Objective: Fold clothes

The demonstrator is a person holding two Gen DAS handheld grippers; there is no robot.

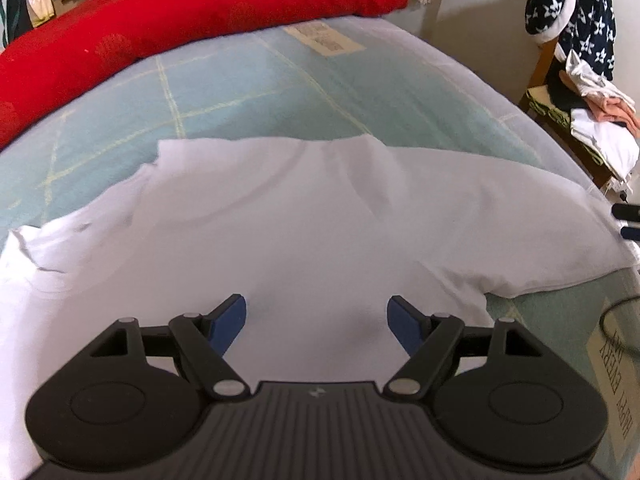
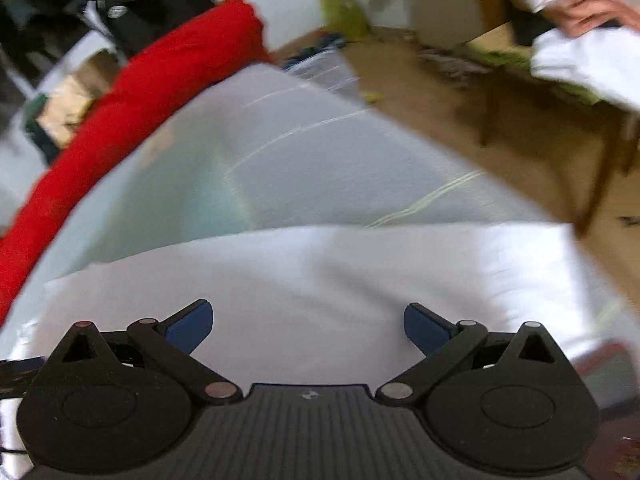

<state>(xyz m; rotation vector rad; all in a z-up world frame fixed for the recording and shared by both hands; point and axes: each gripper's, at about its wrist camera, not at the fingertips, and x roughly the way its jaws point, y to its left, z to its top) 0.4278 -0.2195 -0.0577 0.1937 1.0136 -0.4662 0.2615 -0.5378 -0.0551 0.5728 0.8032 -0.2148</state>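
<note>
White shirt (image 1: 288,216) lies spread on the bed (image 1: 248,80), just below the red blanket (image 1: 168,12). Left gripper (image 1: 316,322) and right gripper (image 2: 308,326) hover over it, jaws wide apart, gripping nothing.

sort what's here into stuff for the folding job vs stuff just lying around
For the job:
- white shirt spread on the bed
- left tongs, open
- right tongs, open

Lying about:
- red blanket
- clothes pile on the chair
- star-print garment
</note>
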